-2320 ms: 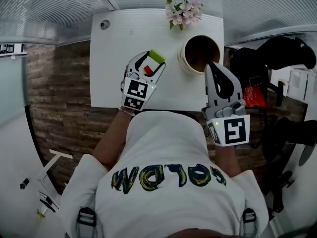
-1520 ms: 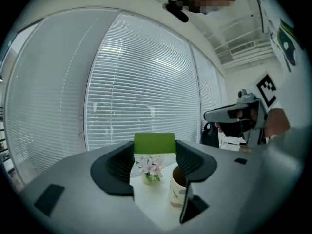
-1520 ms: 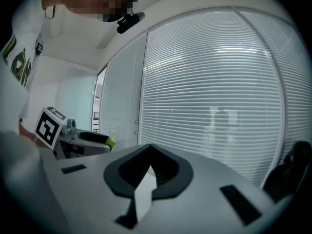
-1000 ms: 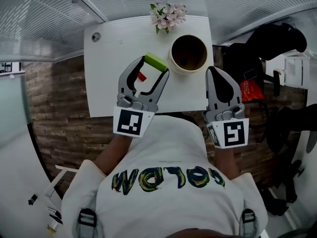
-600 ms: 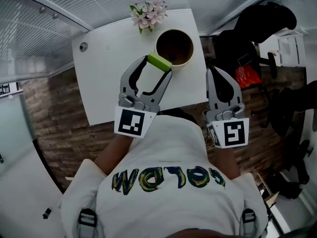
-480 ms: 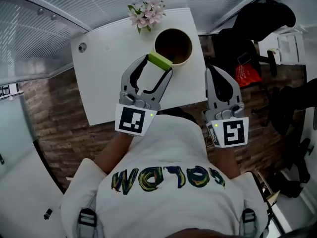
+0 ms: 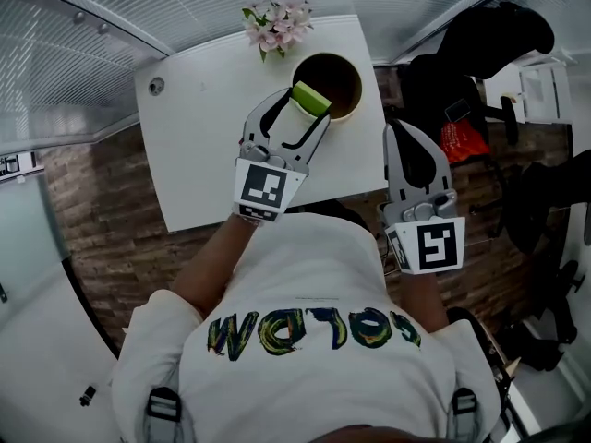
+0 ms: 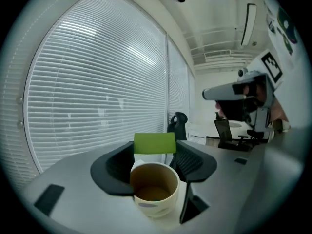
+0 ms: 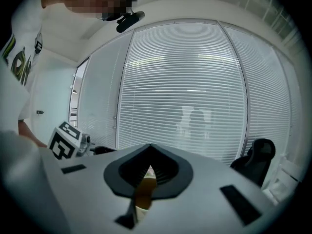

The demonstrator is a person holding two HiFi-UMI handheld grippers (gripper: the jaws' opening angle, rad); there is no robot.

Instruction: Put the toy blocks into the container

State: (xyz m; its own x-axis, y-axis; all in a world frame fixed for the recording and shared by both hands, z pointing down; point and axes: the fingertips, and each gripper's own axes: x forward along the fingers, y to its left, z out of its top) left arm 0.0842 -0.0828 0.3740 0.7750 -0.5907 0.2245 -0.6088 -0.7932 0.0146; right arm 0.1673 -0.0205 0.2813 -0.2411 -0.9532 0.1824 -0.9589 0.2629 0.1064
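Since half a second ago, the left gripper has been carried farther across the table and to the right. The green block it pinches, which lay just left of the container, is now seen in the head view over the near-left part of the open mouth. The right gripper has not been moved. It is held off the near right corner of the table with its jaws pressed together, and only a sliver of the container shows through them.

The block is clamped by its two ends, so its long axis runs level from jaw to jaw. In the left gripper view the cream container stands upright directly below the block, between the two jaws. It is judged that a release would drop the block inside, provided it is clear of the rim on the near-left side. How high it is held above the rim cannot be told. The left gripper is plainly the nearer one; the right is near the container but to its right and closer to the person.

Multicoloured lettering is printed across the person's white shirt, upside down in the head view and not safely readable. A greyish mark on the container's wall carries no legible writing. A small bunch of pink flowers stands just beyond the container, to its far left.
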